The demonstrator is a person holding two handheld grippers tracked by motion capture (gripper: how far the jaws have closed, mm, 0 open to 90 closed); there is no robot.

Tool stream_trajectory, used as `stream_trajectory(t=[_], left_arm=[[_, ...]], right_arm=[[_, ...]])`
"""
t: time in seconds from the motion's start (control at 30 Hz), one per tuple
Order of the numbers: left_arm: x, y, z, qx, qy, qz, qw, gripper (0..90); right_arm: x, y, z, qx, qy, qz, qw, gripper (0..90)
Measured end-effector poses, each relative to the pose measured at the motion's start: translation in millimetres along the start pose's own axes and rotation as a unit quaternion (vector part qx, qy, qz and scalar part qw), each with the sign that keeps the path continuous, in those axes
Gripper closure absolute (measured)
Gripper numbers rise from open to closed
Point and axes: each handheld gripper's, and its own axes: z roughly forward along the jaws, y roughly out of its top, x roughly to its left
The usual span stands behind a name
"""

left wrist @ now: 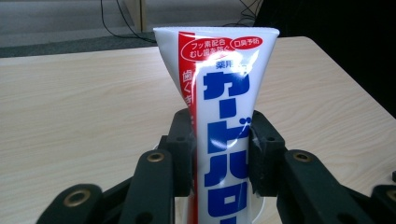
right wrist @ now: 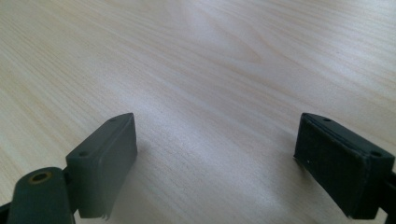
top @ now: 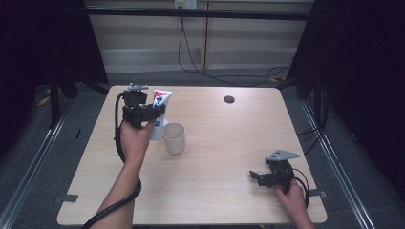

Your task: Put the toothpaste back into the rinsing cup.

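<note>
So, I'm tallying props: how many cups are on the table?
1. A cream plastic cup stands on the light wooden table, left of centre, beside the white toothpaste tube held in the left hand-held gripper.

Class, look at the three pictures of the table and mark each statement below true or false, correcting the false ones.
1. The left tool grips a toothpaste tube. True.
2. The right tool holds a cup. False: its jaws stand open over bare table.
3. The tube is held upright, crimped end up. True.
4. The white cup lies on its side. False: it stands upright, mouth up.
5. The cup sits beside the right tool. False: it stands by the left tool, next to the tube.
</note>
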Motion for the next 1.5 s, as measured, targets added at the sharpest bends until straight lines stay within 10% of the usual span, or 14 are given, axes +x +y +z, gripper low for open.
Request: stream_trajectory(t=[1.5], left_arm=[[-20.3, -9.0, 21.7, -0.048, 0.001, 0.013, 0.9988, 66.7]], right_arm=[[-0.2, 0.0, 0.1, -0.001, 0.000, -0.001, 1.0000, 12.4]])
